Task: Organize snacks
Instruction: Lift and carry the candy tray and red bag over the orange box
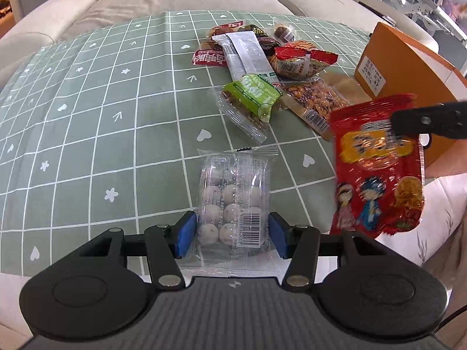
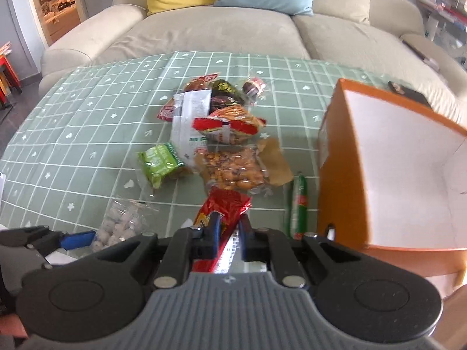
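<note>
My left gripper (image 1: 232, 234) has its blue pads on both sides of a clear packet of white round candies (image 1: 233, 201) lying on the green checked tablecloth (image 1: 87, 131); the pads touch the packet's edges. My right gripper (image 2: 229, 237) is shut on a red snack bag (image 2: 223, 213), held above the table; the bag hangs at the right of the left wrist view (image 1: 379, 169). The orange box (image 2: 388, 175), open with a white inside, stands just right of the right gripper. A pile of snack packets (image 2: 216, 125) lies mid-table.
A green packet (image 1: 251, 96), a peanut bag (image 1: 315, 102), a red chips bag (image 1: 303, 58) and a long white packet (image 1: 248, 55) lie in the pile. A green sausage stick (image 2: 299, 204) lies beside the box. A beige sofa (image 2: 219, 29) stands behind the table.
</note>
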Motion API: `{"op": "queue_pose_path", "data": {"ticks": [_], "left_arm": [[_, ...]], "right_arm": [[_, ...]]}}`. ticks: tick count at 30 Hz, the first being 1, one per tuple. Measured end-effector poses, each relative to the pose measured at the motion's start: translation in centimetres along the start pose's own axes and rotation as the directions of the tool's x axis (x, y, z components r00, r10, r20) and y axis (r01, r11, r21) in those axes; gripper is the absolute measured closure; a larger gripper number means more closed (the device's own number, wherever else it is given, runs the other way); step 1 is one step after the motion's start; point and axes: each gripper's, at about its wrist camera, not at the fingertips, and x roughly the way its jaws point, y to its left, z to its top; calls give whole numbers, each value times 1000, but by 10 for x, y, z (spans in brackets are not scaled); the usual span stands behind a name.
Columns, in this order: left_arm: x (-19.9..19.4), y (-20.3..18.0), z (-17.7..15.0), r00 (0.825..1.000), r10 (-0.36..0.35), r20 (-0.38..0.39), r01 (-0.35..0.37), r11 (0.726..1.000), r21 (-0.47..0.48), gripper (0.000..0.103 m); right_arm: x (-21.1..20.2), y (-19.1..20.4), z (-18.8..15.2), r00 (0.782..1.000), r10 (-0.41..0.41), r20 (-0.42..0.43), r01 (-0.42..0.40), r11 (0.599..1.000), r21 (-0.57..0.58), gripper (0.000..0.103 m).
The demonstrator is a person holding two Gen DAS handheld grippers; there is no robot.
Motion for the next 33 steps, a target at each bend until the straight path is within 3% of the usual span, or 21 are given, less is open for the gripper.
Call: {"op": "queue_pose_path", "data": {"ticks": [8,13,16,19,24,26,28,33], "left_arm": [[0,4,-1,1000,-17,18,18,999,-30,41],[0,4,-2,999,-22,25,23,999,-34,41],[1,5,-2,999,-27,32,29,999,-39,40],[2,7,-1,999,-16,39,18,999,-46,38],[4,8,0,999,5,47,-3,999,-39,37],[4,8,0,999,12,48,-10,999,-38,37],[4,8,0,999,14,49,-13,999,-37,37],[6,7,0,998,34,49,-34,999,-14,31]], "right_arm": [[21,26,3,993,116,-18,-115,992,50,94],[31,41,3,990,133,-43,-131,990,44,74],[36,43,-1,992,113,-60,-111,993,36,72],[43,36,-4,986,144,-87,-136,987,89,69],[52,19,-9,971,215,-108,-186,955,231,69],[50,14,-10,968,240,-71,-210,935,287,76],[46,15,-10,971,237,-40,-217,938,272,89],[43,18,-8,976,214,-48,-196,949,245,91]]}}
